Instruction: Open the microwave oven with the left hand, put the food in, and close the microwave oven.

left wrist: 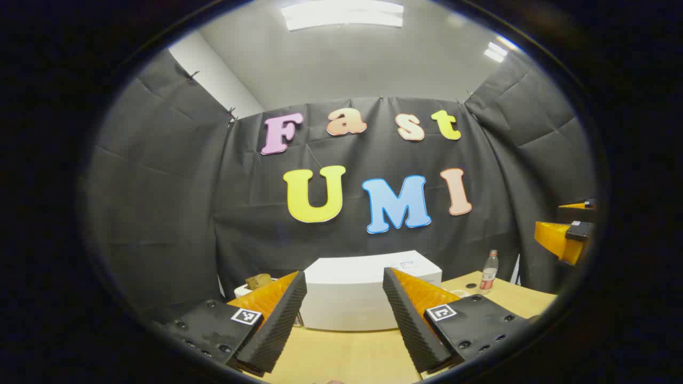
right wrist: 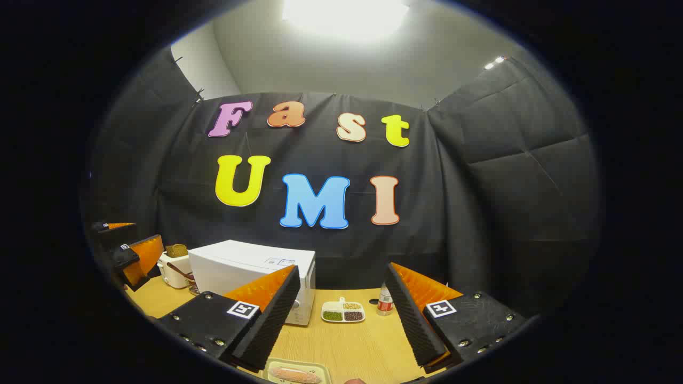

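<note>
The white microwave [left wrist: 368, 298] stands on the wooden table with its door shut, straight ahead between my left gripper's fingers. My left gripper [left wrist: 343, 272] is open, holds nothing, and hangs above the table short of the oven. In the right gripper view the microwave [right wrist: 251, 266] sits to the left. A pale tray with an orange-brown piece of food [right wrist: 295, 373] lies on the table just below my right gripper [right wrist: 342, 266], which is open and holds nothing. The left gripper [right wrist: 130, 256] shows at the far left, the right gripper [left wrist: 565, 240] at the far right.
A white toaster with bread [right wrist: 173, 264] stands left of the microwave. A small divided dish of grains [right wrist: 344, 312] and a little bottle [right wrist: 384, 301] sit right of it on the table [right wrist: 363, 346]. Black cloth walls close in the booth.
</note>
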### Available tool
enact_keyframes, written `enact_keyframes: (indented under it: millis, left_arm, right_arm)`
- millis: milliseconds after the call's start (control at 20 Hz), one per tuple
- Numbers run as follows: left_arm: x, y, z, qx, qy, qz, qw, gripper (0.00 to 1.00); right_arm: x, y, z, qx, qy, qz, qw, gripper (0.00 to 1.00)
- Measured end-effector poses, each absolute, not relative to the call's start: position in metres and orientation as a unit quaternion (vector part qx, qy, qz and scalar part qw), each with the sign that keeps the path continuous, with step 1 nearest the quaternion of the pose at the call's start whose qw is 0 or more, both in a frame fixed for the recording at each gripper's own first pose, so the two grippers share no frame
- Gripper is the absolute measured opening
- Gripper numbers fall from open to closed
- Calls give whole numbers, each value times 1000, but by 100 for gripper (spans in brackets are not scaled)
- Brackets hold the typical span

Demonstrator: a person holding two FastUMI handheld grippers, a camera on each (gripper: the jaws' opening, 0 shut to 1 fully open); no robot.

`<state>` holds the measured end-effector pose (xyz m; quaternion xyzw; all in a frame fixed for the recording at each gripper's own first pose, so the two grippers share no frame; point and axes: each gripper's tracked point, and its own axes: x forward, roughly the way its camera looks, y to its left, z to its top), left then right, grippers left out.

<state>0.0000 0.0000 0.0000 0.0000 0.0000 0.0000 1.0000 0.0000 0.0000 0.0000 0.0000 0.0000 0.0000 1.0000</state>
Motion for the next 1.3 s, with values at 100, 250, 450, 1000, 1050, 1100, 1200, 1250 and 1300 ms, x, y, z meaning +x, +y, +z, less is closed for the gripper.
enact_keyframes:
  millis: [100, 250, 450, 1000, 1050, 1100, 1200, 1250, 1300]
  left_arm:
    - [-1, -2, 1, 0, -1, 2, 1000, 99]
    - [-2, -4, 3, 1, -1, 1, 1000, 96]
    - [2, -6, 9, 6, -6, 1, 1000, 98]
    - [40, -30, 4, -16, -10, -26, 999, 96]
    - [48, -33, 2, -21, -9, -29, 999, 96]
    - [56, -36, -3, -26, -7, -33, 999, 93]
    - [75, -43, -8, -31, -6, -41, 999, 99]
    - [81, -47, -10, -29, -9, -44, 999, 96]
    - [90, -51, -13, -27, -12, -49, 998, 95]
  right_arm:
    - [0, -2, -3, 0, 1, 4, 1000, 98]
    - [-2, -10, -7, 2, 3, 2, 1000, 98]
    - [-4, -17, -16, 9, 10, -2, 1000, 98]
    - [-10, -26, -13, 10, 7, -19, 1000, 98]
    - [-12, -28, -13, 9, 8, -22, 1000, 98]
    - [-14, -30, -11, 8, 7, -26, 1000, 98]
    - [-17, -35, -11, 4, 8, -35, 999, 98]
    - [-19, -37, -10, 2, 9, -39, 999, 98]
    - [-21, -40, -11, 0, 10, -45, 999, 98]
